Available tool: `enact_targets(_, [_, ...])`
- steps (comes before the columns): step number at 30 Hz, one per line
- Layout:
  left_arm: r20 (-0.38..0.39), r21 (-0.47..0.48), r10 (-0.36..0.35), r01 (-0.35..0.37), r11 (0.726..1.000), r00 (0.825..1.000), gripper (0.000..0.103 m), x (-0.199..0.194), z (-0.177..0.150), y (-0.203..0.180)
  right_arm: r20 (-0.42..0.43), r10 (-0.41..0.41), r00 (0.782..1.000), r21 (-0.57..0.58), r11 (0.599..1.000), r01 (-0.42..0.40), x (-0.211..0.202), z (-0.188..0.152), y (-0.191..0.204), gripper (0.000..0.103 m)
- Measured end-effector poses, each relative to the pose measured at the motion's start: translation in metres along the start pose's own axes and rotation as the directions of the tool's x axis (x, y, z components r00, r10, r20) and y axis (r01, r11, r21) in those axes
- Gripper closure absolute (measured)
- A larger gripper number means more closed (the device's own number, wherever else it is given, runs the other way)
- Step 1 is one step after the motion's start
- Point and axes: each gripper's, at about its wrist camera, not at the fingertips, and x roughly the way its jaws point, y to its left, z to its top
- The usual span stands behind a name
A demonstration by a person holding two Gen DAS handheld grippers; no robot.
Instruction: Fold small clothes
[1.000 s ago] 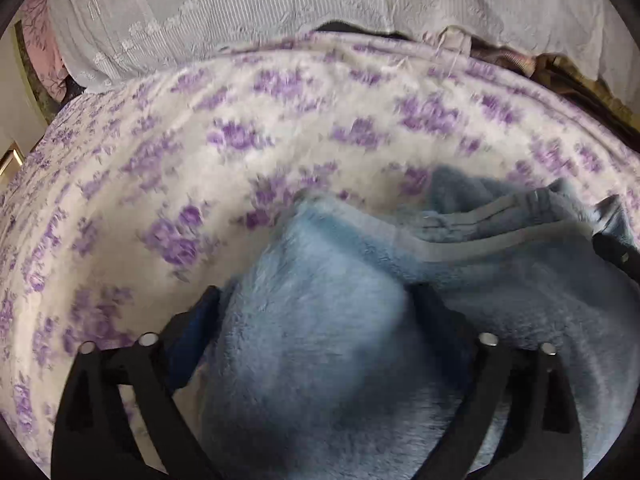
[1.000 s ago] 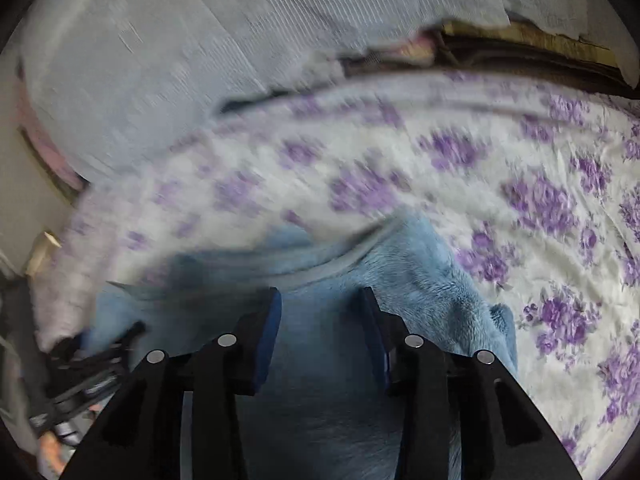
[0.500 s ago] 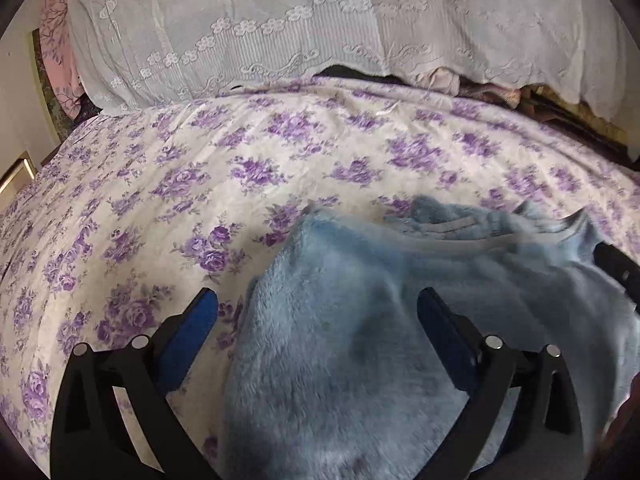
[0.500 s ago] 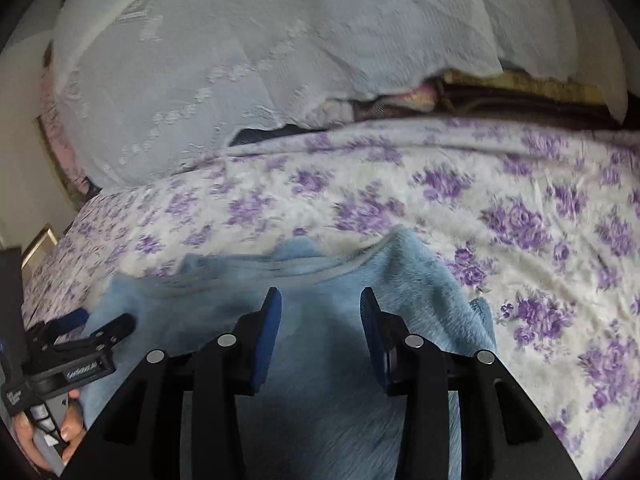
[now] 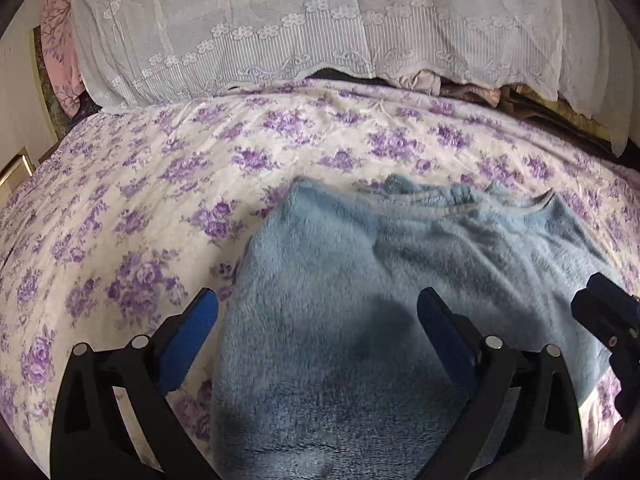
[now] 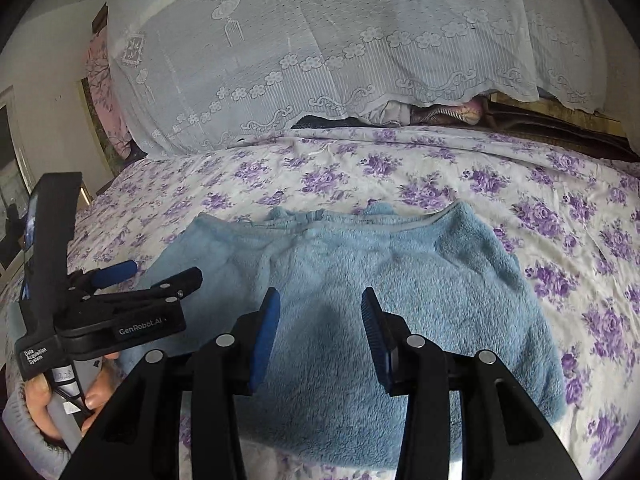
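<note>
A fluffy light-blue garment (image 5: 360, 280) lies folded on the purple-flowered bedspread (image 5: 140, 200); it also shows in the right wrist view (image 6: 380, 280), with its banded edge at the far side. My left gripper (image 5: 318, 316) is open and empty, held above the garment's left part. My right gripper (image 6: 320, 316) is open and empty above the garment's middle. The left gripper also shows in the right wrist view (image 6: 156, 276) at the garment's left edge. The right gripper's tip shows in the left wrist view (image 5: 604, 312).
A white lace cover (image 6: 320, 48) drapes over a pile at the far side of the bed, with folded fabrics (image 6: 460, 112) under its hem. A wall and pink cloth (image 5: 60, 60) stand at the far left.
Both grippers have drawn back and up from the garment. The left gripper, which pressed into the fleece, has opened wide and let it go. The garment now lies still.
</note>
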Motion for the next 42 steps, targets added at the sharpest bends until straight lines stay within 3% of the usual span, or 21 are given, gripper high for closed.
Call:
enact_targets(4, [-0.079, 0.022, -0.011, 0.013, 1.000, 0.997, 0.004, 0.030, -0.010, -0.004, -0.112, -0.006, 0.994, 0.017, 1.000, 0.008, 0.036, -0.018, -0.010, 0.054])
enact_targets(14, [-0.026, 0.000, -0.030, 0.030, 1.000, 0.999, 0.004, 0.017, -0.008, 0.001, -0.099, 0.004, 0.995, 0.020, 1.000, -0.002, 0.031, -0.017, -0.008, 0.054])
enact_targets(24, [-0.045, -0.020, -0.043, 0.042, 0.999, 0.998, 0.004, 0.018, -0.006, 0.002, -0.066, 0.019, 0.998, 0.055, 0.998, -0.016, 0.020, -0.008, -0.015, 0.053])
enact_targets(28, [0.017, -0.026, -0.061, 0.061, 0.998, 0.998, 0.004, -0.006, 0.006, -0.001, 0.015, -0.019, 1.000, 0.116, 0.993, 0.017, -0.004, 0.010, -0.039, 0.053])
enact_targets(34, [0.028, -0.036, -0.092, 0.093, 0.995, 0.995, 0.004, -0.008, 0.024, -0.014, 0.010, -0.057, 0.998, 0.269, 0.962, 0.053, -0.006, 0.015, -0.089, 0.053])
enact_targets(36, [-0.001, -0.008, -0.077, 0.077, 0.997, 0.997, 0.004, 0.005, 0.020, -0.021, -0.017, -0.076, 0.997, 0.264, 0.961, 0.078, 0.004, 0.011, -0.094, 0.053])
enact_targets(38, [-0.074, 0.071, -0.003, 0.008, 0.997, 0.997, 0.004, 0.038, 0.005, -0.033, -0.081, -0.134, 0.988, 0.215, 0.965, 0.149, 0.027, 0.000, -0.095, 0.051])
enact_targets(42, [-0.012, 0.116, 0.050, -0.048, 0.992, 0.999, 0.004, 0.032, -0.002, -0.042, -0.068, -0.181, 0.981, 0.156, 0.969, 0.190, 0.031, -0.001, -0.087, 0.046])
